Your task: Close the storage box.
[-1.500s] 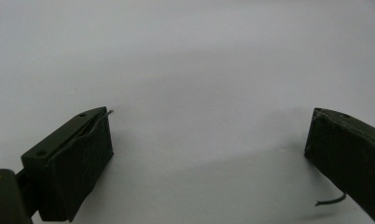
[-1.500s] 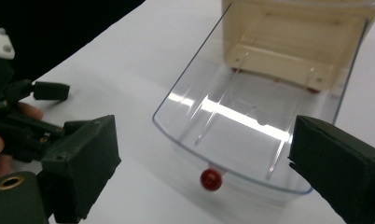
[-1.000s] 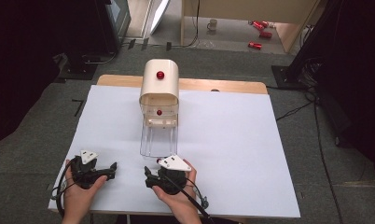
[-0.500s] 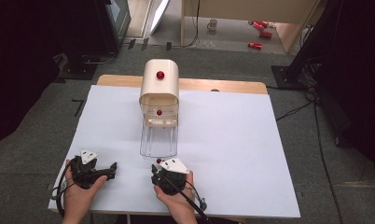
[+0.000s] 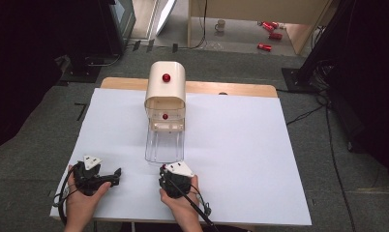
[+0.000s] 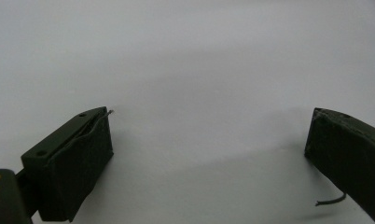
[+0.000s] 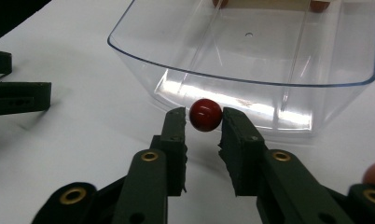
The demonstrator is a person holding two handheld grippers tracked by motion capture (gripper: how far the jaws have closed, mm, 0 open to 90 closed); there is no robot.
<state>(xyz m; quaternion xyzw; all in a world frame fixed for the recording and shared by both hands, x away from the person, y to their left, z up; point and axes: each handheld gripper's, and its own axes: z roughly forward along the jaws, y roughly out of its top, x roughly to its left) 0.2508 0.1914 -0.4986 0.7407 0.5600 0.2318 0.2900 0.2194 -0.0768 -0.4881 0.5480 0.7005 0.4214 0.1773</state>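
The left gripper (image 5: 116, 172) rests low on the white sheet (image 5: 241, 159) near the table's front left corner, held in the person's left hand (image 5: 83, 203). Its jaws stand wide apart with nothing but bare sheet between them; in the left gripper view one black pad (image 6: 78, 163) sits at the left and the other at the far right edge. Open sheet lies to its left as far as the paper's edge, and more between it and the right gripper.

The right gripper (image 7: 205, 122) sits just right of it, near the front edge and close in front of the clear tray (image 5: 164, 145). Its jaws have just been closing and now pinch a small red ball (image 7: 205, 115) between the pad tips, the ball pressed on both sides just above the sheet. The ball lies directly in front of the tray's curved front wall (image 7: 241, 100), which blocks any travel straight ahead at that height. The tray's interior is open from above.

Behind the tray stands the cream dispenser (image 5: 165, 89), with a red ball (image 5: 166, 77) on its top and another (image 5: 165, 116) in its lower opening. It joins the tray's far end and closes off the centre line of the table.

To the right of tray and dispenser the white sheet runs free up to its right edge. The wooden table edge (image 5: 231, 88) shows beyond the sheet at the back
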